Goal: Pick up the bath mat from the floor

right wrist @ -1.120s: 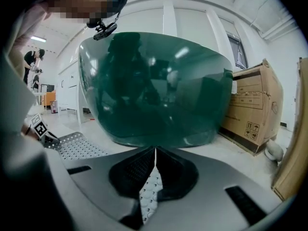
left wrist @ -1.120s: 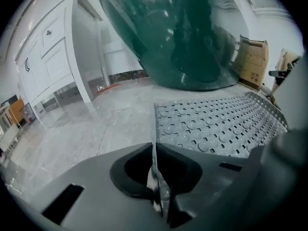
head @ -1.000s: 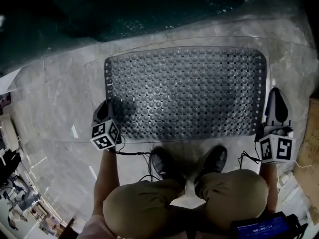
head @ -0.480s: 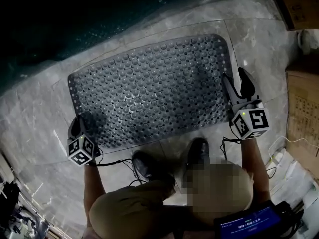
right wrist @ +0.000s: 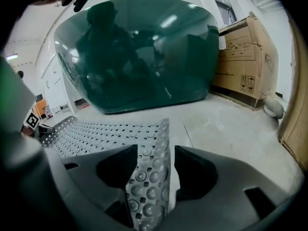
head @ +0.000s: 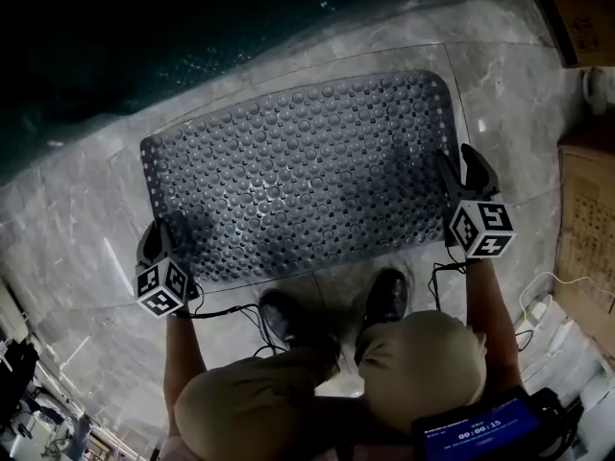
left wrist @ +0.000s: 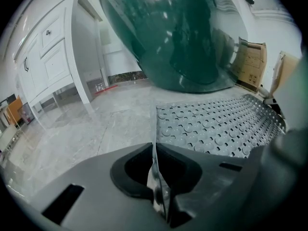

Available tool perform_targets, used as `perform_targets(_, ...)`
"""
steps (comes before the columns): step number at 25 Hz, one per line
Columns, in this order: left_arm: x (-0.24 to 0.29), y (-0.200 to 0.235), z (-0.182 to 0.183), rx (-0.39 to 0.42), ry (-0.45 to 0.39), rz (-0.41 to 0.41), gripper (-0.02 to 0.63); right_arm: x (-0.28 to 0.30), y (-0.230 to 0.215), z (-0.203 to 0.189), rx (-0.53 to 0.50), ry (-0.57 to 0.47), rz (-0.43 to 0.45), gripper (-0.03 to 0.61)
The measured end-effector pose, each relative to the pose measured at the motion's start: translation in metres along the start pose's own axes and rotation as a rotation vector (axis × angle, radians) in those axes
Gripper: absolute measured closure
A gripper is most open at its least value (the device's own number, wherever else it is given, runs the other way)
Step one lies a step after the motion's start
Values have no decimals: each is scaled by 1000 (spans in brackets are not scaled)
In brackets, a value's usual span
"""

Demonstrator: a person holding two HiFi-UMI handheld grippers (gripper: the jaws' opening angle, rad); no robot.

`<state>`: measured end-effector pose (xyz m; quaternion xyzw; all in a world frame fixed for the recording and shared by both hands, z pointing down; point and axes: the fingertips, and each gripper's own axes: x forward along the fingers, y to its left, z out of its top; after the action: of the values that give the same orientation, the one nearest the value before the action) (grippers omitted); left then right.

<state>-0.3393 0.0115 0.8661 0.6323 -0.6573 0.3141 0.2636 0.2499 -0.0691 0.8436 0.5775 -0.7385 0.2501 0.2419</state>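
1. 1 dark green tub (head: pixel 192 27): stands beyond the mat.
2. 1 grey studded bath mat (head: pixel 298 176): lies on the marble floor (head: pixel 77 209), between the 2 grippers.
3. 2 cardboard boxes (head: pixel 586 219): stand at the right; print too small to read.
4. 2 black shoes (head: pixel 384 296): just behind the mat.
5. Left gripper (head: pixel 159 233): pinched tight on the mat's left edge.
6. Right gripper (head: pixel 464 166): spread wide, just been opening, with the mat's right edge loose between the jaws.

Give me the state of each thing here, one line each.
bath mat, mostly flat on the floor, one short end in each gripper.
left gripper, shut on the bath mat's edge.
right gripper, open; its jaws have just been opening, and the bath mat's edge stands between them unpinched.
cabinet doors, shut.
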Motion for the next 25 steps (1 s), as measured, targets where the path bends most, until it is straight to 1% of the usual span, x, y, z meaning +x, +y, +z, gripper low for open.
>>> perform_targets(6, 0, 2, 0, -9, 5, -1, 575, 8, -15, -35, 70, 104, -32, 331)
perform_targets(12, 3, 2, -1, -18, 3, -5, 575, 7, -24, -48, 166, 127, -17, 341)
perform_targets(15, 3, 3, -2, -20, 3, -3, 575, 9, -23, -49, 180, 126, 1, 383)
perform_targets(19, 3, 1, -3, -28, 0, -6, 575, 9, -19, -50, 167, 133, 16, 436)
perform_targets(23, 4, 0, -2, -32, -4, -9, 575, 9, -14, -47, 150, 129, 21, 518)
perform_targets(25, 4, -1, -2, -36, -7, -12, 575, 6, -12, -44, 137, 127, 18, 538)
